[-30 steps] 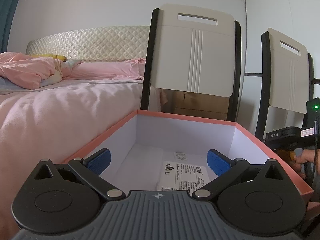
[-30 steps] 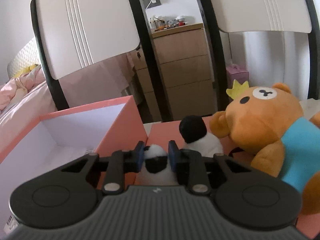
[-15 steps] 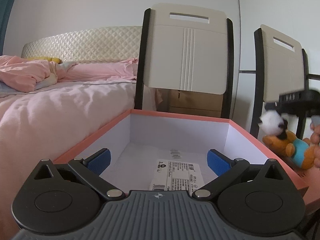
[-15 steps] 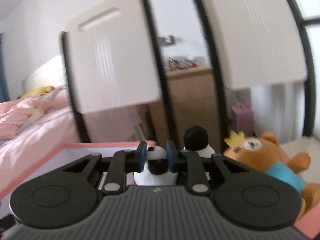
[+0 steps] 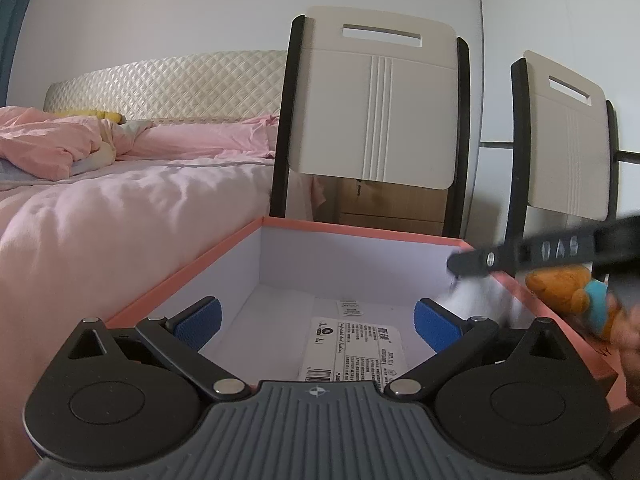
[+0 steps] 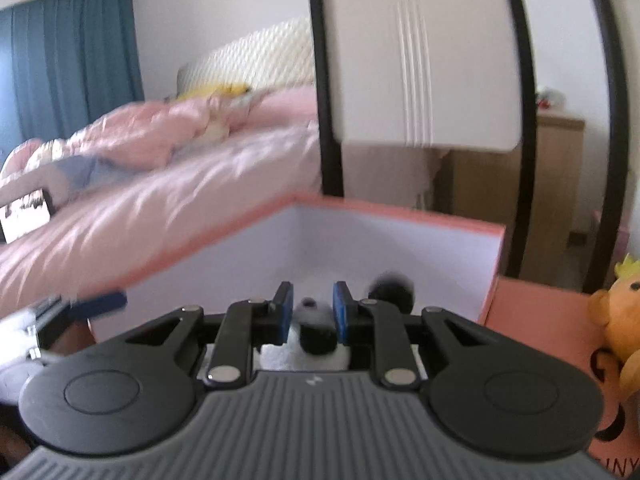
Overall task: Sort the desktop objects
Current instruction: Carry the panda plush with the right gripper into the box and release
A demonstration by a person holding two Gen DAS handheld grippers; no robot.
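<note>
The right gripper (image 6: pixel 308 308) pinches a panda plush (image 6: pixel 310 340) above the pink box (image 5: pixel 360 232), which holds a printed label (image 5: pixel 352 350); the left gripper (image 5: pixel 316 320) gapes wide.

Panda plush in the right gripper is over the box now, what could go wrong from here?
1. The right gripper pinches only part of the panda plush, so the soft toy may slip out early.
2. It hangs near the pink box's right wall; released here, it could catch the rim and tip out toward the bear plush.
3. The open left gripper reaches into the same box; the two may collide.
</note>
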